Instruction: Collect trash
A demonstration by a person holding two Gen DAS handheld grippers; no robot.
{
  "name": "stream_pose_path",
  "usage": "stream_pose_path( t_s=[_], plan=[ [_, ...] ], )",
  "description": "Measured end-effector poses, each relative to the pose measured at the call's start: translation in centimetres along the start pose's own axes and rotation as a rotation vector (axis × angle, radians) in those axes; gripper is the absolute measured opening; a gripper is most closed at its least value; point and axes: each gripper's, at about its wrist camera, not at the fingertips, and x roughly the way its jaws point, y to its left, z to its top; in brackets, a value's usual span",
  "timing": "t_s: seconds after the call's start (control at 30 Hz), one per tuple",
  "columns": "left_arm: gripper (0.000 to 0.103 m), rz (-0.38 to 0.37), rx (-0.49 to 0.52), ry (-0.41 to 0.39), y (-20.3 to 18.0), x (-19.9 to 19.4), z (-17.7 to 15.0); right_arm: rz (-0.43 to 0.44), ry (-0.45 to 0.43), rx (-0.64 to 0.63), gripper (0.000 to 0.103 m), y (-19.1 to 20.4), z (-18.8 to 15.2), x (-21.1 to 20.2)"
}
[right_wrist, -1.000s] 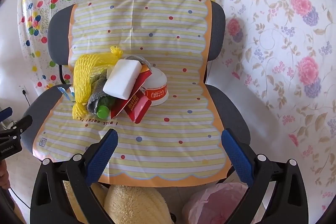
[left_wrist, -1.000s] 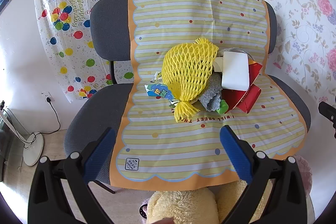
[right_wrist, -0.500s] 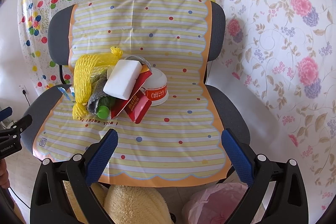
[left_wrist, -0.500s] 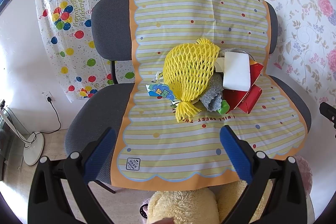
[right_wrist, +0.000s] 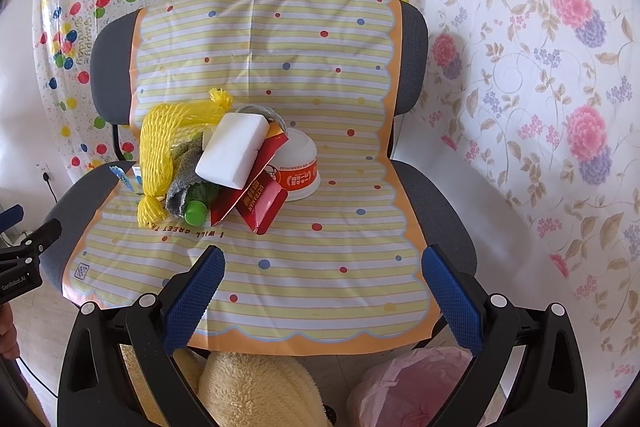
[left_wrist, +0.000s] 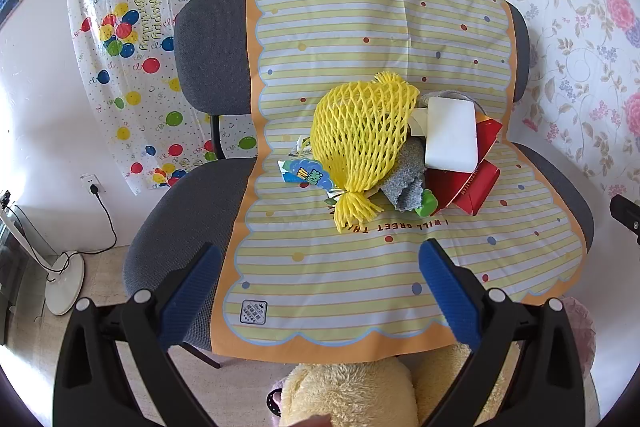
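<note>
A pile of trash lies on a striped sheet (left_wrist: 360, 275) on a grey chair: a yellow foam net (left_wrist: 362, 139) (right_wrist: 160, 143), a white foam block (left_wrist: 450, 139) (right_wrist: 234, 151), a grey cloth (left_wrist: 404, 179), a green bottle (right_wrist: 196, 209), a red carton (right_wrist: 260, 203) (left_wrist: 476, 187), a white and orange tub (right_wrist: 298, 171), and a small blue wrapper (left_wrist: 306, 174). My left gripper (left_wrist: 320, 281) is open and empty, short of the pile. My right gripper (right_wrist: 322, 283) is open and empty, over the sheet's front.
A pink bag-lined bin (right_wrist: 404, 387) sits on the floor below the chair's front right. A yellow plush thing (left_wrist: 352, 391) lies under the front edge. A fan base (left_wrist: 64, 283) and cord are at the left. Patterned sheets cover the wall behind.
Both views have shifted only very slightly. The trash pile has not moved, and both grippers stay open.
</note>
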Motion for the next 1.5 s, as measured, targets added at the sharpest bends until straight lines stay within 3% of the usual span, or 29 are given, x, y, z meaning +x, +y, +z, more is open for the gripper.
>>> stream_pose_path(
  t_s=[1.5],
  plan=[
    [0.096,0.007,-0.003,0.005,0.41,0.16,0.25,0.014,0.007,0.007,0.097,-0.26,-0.40,0.24]
  ],
)
